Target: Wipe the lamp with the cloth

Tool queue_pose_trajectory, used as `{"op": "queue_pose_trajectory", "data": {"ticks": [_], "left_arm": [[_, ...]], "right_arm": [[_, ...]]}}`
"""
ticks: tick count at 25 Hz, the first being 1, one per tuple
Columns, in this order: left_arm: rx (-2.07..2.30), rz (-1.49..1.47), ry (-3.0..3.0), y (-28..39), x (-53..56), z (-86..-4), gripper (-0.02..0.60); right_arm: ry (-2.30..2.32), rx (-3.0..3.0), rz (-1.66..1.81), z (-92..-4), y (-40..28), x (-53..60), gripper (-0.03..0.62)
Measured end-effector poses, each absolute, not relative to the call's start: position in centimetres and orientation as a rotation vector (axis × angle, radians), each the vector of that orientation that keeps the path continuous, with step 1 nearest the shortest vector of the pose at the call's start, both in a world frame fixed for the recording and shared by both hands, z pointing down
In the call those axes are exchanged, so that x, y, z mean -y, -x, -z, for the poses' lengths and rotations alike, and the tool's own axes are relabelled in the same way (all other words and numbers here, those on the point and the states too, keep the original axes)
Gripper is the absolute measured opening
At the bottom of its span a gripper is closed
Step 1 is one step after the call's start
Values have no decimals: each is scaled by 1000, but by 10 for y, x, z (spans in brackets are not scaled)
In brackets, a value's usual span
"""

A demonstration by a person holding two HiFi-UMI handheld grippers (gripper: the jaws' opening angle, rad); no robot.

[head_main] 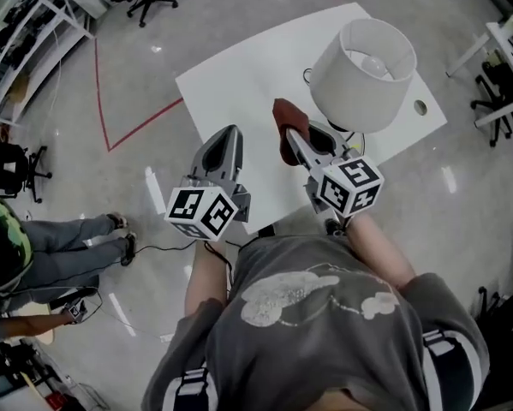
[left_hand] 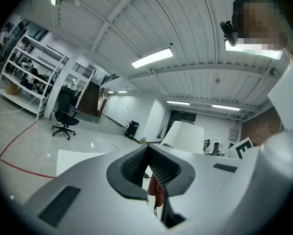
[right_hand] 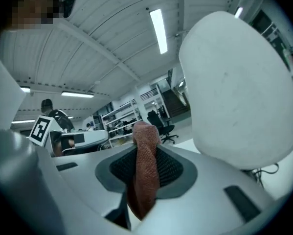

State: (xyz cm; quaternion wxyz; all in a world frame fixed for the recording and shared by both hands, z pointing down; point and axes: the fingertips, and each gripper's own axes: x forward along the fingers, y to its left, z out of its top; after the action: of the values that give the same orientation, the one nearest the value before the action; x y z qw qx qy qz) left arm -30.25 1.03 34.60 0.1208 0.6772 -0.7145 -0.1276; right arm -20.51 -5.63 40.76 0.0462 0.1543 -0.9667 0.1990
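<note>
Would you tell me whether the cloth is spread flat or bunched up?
Bunched up: the cloth is pinched into a narrow fold in the right claw.

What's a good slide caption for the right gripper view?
Right gripper, jaws shut on a reddish-brown cloth, held up near the white lamp shade.

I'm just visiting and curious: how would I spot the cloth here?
Find the white table with the lamp on it. Beside its shade, the right gripper pinches the cloth. It is a rust-red woven rag, the only coloured thing near that white lamp.
</note>
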Motion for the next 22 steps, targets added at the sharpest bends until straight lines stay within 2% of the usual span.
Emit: {"op": "queue_pose_trajectory", "data": {"ticks": [8,22], "left_arm": [[1853,330,-2217,325,29,-336,8],[1670,354,-2450,339,88,-291,8]], "right_arm": [[-1055,2982,-568,-366,212,93,86],[-1736,2923,-763,-298,216,159,86]]}}
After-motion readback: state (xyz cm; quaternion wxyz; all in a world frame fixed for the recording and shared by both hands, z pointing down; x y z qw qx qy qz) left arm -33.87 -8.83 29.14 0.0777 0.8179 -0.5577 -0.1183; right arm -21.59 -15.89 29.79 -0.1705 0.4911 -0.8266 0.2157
